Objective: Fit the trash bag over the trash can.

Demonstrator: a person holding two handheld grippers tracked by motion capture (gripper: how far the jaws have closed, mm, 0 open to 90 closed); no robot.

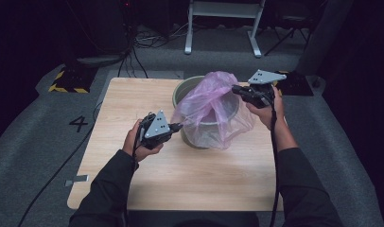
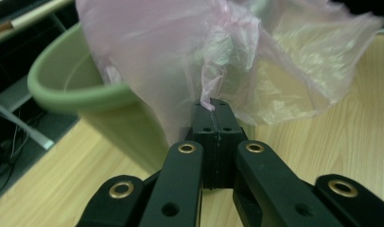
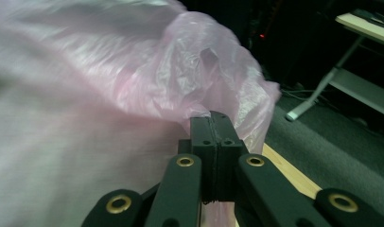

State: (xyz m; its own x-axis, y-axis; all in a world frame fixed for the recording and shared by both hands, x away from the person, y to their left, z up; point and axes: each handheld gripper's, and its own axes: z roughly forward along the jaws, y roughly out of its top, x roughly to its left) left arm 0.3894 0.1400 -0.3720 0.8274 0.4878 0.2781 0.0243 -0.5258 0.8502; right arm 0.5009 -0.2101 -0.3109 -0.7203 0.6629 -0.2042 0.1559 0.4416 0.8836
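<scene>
Lining the green bin (image 1: pixel 196 134) with the pink plastic bag (image 1: pixel 213 106), roughly midway by my read. Bin stands upright near the middle of the worktop (image 1: pixel 133 118). Bag is opened out and draped over the bin's near and right side, part sagging into the mouth, part hanging down the outer wall. Far-left rim (image 2: pixel 62 92) is bare, so the bag is not yet pulled round the whole rim; left to do: spread the opening, hook it over all the way, let go.

Left tool (image 1: pixel 177 126) sits low at the bin's near-left side, jaws pressed together on a thin fold of the bag's edge, seen clearly in the left gripper view (image 2: pixel 213 105). Forearm comes in from the bottom, hand level.

Right tool (image 1: pixel 235 88) is held higher, over the bin's right rim, pointing left, jaws clamped on bunched bag film (image 3: pixel 213 118). Right forearm reaches forward, wrist turned inward.
</scene>
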